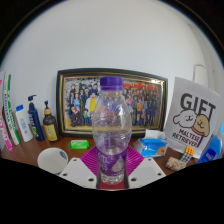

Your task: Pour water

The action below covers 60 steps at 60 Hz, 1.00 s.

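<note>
The jaws stand apart, with the gripper (112, 172) pointing forward over a wooden table (30, 152). Its 2 pale fingers (78, 170) spread out to either side at the bottom of the gripper view, and a water bottle (112, 128) stands upright between them. Whether the pads actually press on the bottle cannot be told: its base sits down in the gap between the fingertips and hides the contact. A magenta pad (93, 158) shows just beside the bottle's lower part.

The bottle is clear plastic with a purple cap (111, 84) on top, still closed. Water fills it to about the shoulder. It is the nearest thing ahead and stands centred between the 2 fingers.

Beyond the bottle, a framed group photograph (80, 100) leans against the white wall (110, 35); the bottle covers the picture's middle. To the left of the frame stands a row of toiletries: a dark pump bottle (48, 122), a white bottle (24, 124) and a tall dark-topped one (35, 112) behind them. A roll of tape (52, 158) lies on the table just outside the left finger, near it but apart.

To the right of the frame a white card reading "GIFT" (193, 115) stands upright. In front of it lie blue packets (153, 147), near the right finger, and a small blue thing (210, 150) farther out, too small to tell.
</note>
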{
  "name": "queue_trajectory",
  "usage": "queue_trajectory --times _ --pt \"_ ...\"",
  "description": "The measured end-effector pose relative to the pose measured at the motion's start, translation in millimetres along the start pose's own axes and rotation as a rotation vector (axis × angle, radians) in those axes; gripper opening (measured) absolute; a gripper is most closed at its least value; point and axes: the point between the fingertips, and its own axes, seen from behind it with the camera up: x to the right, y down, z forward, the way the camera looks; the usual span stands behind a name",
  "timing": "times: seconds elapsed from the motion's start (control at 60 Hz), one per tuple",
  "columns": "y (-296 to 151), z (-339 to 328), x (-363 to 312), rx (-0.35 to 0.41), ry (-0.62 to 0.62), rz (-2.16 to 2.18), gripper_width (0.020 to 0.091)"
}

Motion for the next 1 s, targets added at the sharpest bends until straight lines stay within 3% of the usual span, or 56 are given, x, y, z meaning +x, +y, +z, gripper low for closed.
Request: queue_trajectory --times 0.2,0.217,0.283,0.367,0.483,0.567,0.6,1.0 --pt "58.5 9.6 -3.3 -0.073 -0.015 0.029 0.0316" --pt "51.7 9.0 -3.3 -0.041 -0.013 0.03 0.0313" --pt "56.3 5.2 -2.6 -0.033 0.002 0.032 0.0324" --pt "55.0 4.6 -1.7 -0.018 0.013 0.047 0.0409" --pt "57.2 2.7 -1.4 -0.054 0.014 0.053 0.0528" --pt "51.7 -7.7 -0.8 -0.067 0.023 0.049 0.0795" --pt "48.7 -14.8 -0.3 -0.073 0.03 0.047 0.0869" --pt "6.0 -206.7 -51.8 -0.256 0.081 0.028 0.0863"
